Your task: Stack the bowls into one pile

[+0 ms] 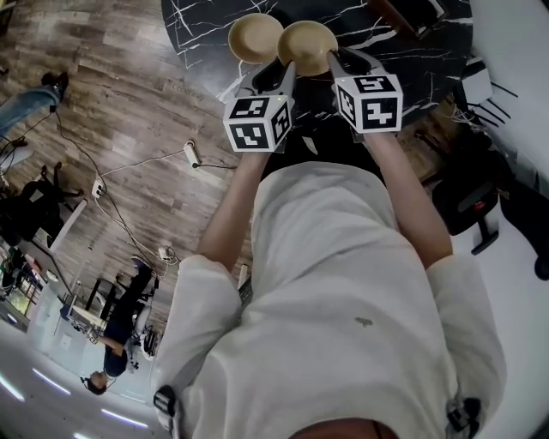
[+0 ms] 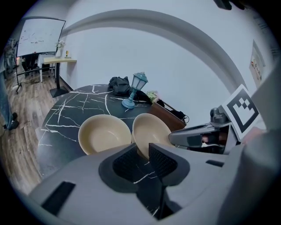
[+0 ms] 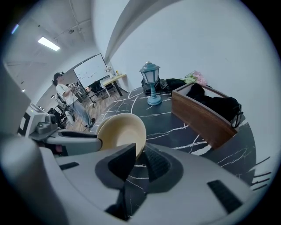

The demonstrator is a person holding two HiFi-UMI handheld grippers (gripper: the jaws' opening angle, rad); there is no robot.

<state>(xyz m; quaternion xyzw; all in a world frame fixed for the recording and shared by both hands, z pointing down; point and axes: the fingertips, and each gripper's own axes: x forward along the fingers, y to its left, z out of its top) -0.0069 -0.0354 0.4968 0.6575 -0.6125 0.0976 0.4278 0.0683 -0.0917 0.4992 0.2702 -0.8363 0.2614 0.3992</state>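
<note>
Two cream bowls are on the black marble table (image 1: 206,26). The left bowl (image 1: 255,37) (image 2: 104,133) rests flat on the tabletop. The right bowl (image 1: 307,45) (image 2: 150,129) (image 3: 120,134) is tilted and held off the table by both grippers. My left gripper (image 1: 287,67) (image 2: 141,151) is shut on its near left rim. My right gripper (image 1: 333,57) (image 3: 139,154) is shut on its near right rim. In each gripper view the other gripper shows at the far side of the held bowl.
A blue lantern lamp (image 2: 134,90) (image 3: 151,81) stands at the back of the table, with a black bag (image 2: 117,84) and flowers (image 3: 195,78) near it. A wooden box (image 3: 202,114) lies at the right. A person (image 3: 61,94) stands by a whiteboard.
</note>
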